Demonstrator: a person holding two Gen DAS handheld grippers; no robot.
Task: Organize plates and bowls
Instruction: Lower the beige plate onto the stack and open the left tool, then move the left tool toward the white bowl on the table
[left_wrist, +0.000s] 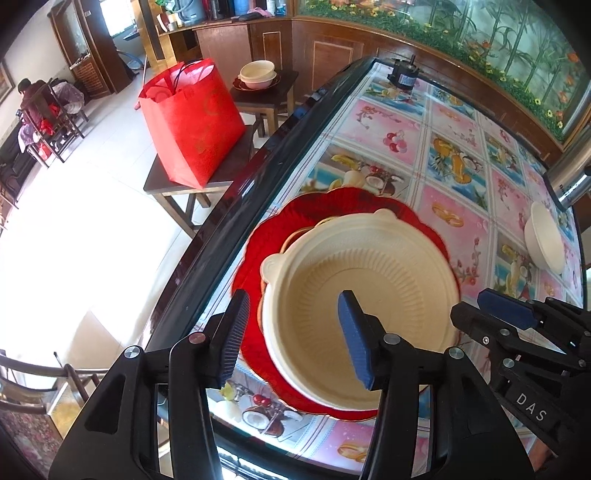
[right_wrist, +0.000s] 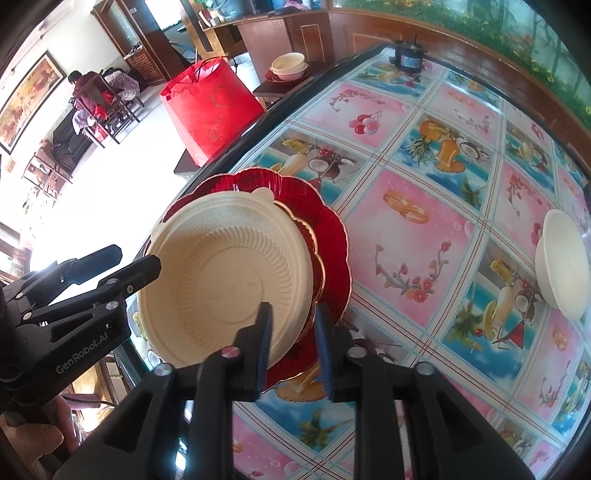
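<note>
A cream ribbed bowl (left_wrist: 354, 295) with small ear handles sits on a stack of red scalloped plates (left_wrist: 255, 251) near the table's left edge. My left gripper (left_wrist: 291, 332) is open, its fingers astride the bowl's left rim, one outside, one inside. In the right wrist view the bowl (right_wrist: 229, 273) and red plates (right_wrist: 328, 236) show too. My right gripper (right_wrist: 293, 343) is partly open, its fingers astride the bowl's right rim without visibly pressing it. A second, white bowl (left_wrist: 545, 240) lies at the table's right side; it also shows in the right wrist view (right_wrist: 563, 258).
The table (right_wrist: 424, 192) has a fruit-pattern cloth under glass. A small black motor (left_wrist: 402, 75) stands at its far end. Left of the table, a red bag (left_wrist: 192, 122) sits on a stool and more bowls (left_wrist: 258, 75) on another stool. A wooden wall borders the far side.
</note>
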